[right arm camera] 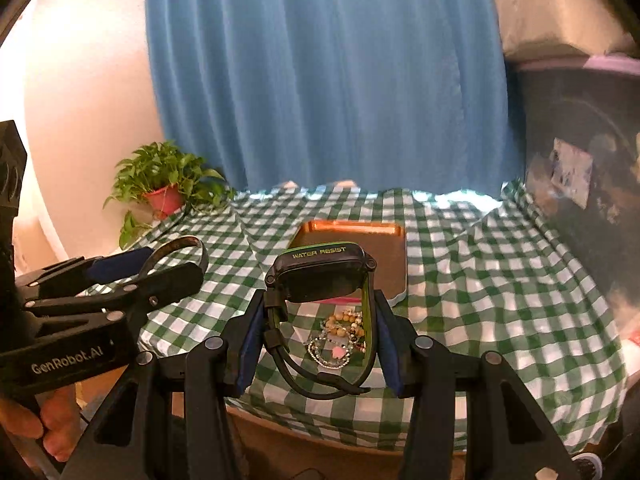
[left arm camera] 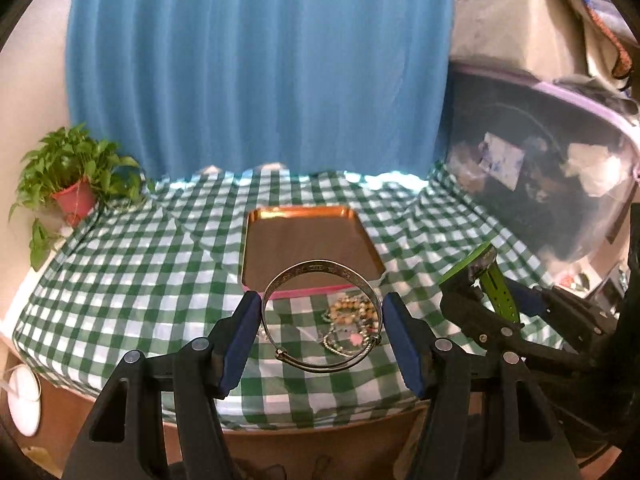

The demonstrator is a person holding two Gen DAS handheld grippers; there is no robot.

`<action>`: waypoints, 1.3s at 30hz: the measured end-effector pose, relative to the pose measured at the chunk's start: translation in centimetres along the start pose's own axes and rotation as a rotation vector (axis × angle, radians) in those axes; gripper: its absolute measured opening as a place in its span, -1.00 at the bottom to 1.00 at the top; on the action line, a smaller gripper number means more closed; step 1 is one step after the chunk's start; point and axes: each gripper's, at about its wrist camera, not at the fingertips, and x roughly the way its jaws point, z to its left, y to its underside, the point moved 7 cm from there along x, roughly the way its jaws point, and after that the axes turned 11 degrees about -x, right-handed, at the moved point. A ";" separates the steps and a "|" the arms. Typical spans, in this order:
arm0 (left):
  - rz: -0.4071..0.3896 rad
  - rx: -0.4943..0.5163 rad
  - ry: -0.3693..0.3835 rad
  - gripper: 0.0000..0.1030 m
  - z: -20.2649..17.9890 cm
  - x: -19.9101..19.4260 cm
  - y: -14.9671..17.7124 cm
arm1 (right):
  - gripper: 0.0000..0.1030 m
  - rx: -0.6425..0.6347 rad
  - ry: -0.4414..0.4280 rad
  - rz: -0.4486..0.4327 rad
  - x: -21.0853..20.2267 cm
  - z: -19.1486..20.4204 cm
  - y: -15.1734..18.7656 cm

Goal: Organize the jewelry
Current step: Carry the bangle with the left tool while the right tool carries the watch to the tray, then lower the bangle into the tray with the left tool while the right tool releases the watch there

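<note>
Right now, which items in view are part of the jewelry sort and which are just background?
Job items:
- silver bangle, held in the left gripper
- green-and-black watch, held in the right gripper
- copper tray, nothing in it
- pile of bead bracelets and chains on the checked cloth

Background:
- potted plant
- blue curtain
- storage bin

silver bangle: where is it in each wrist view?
Left wrist: silver bangle at bottom center, between the left hand-held gripper fingers, in front of the copper tray.
Right wrist: silver bangle at mid-left, in the left hand-held gripper.
Shared landmark: the copper tray on the checked cloth.
</note>
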 end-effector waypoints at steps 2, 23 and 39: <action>0.020 0.001 -0.008 0.22 0.4 2.1 0.0 | -0.10 0.007 -0.004 0.014 1.3 -0.2 0.1; 0.083 0.005 -0.055 0.22 4.1 18.9 -5.4 | -0.10 -0.042 0.004 0.110 18.3 -4.6 -2.2; 0.206 -0.056 -0.058 0.22 6.8 29.2 -3.7 | -0.08 -0.060 -0.007 0.212 27.9 -5.9 0.7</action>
